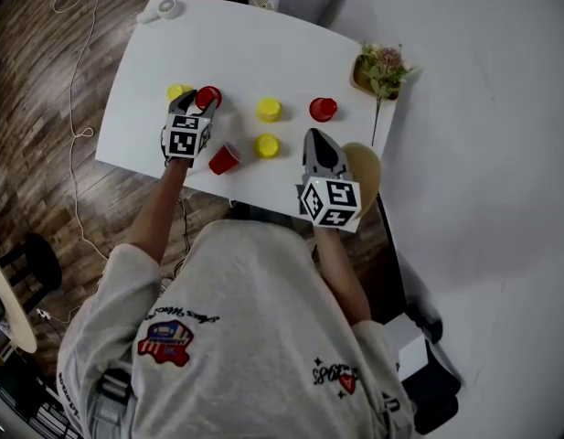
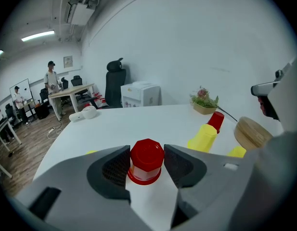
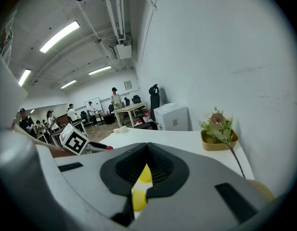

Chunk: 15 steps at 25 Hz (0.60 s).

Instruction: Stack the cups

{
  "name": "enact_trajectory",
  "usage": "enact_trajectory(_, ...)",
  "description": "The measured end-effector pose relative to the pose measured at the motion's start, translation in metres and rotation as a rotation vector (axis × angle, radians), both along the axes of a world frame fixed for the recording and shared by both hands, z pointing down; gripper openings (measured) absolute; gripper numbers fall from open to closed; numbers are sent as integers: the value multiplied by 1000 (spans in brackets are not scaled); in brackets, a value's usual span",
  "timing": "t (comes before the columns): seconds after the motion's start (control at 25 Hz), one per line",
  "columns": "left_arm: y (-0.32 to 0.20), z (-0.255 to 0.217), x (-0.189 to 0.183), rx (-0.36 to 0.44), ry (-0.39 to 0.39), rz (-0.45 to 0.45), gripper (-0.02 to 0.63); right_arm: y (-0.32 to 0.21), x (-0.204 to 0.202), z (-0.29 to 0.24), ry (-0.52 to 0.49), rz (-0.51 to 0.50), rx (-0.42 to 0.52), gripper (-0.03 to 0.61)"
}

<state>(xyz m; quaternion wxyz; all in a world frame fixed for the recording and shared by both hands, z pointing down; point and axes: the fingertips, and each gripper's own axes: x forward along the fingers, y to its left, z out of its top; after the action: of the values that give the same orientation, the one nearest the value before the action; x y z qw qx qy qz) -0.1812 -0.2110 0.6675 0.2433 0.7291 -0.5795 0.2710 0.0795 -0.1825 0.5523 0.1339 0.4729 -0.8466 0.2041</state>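
**Red cup taken on the left**

My left claw is clenched on the upturned red cup at the left side of the white table. The pads press its sides, I judge to carry it onto another cup. My right claw is pinched closed and empty, aimed at two yellow cups.

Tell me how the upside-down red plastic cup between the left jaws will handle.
The upside-down red plastic cup looks small and thin, so probably light and easily squashed. Its tapered sides may slip in a grip. Wide rim down, it should resist tipping.
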Motion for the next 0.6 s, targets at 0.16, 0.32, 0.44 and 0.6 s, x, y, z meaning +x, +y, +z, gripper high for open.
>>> enact_trajectory(0.16, -2, 8, 0, -32, 8, 2, 216, -4, -6, 0, 1, -6, -2, 0)
enact_trajectory(0.32, -2, 14, -4, -47, 2, -1, 216, -7, -10, 2, 7, -9, -7, 0)
enact_trajectory(0.44, -2, 18, -11, -62, 2, -18, 216, -9, -9, 3, 11, -7, -10, 0)
enact_trajectory(0.6, -3, 19, -14, -71, 19, -33, 216, -11, -6, 2, 13, -1, -9, 0)
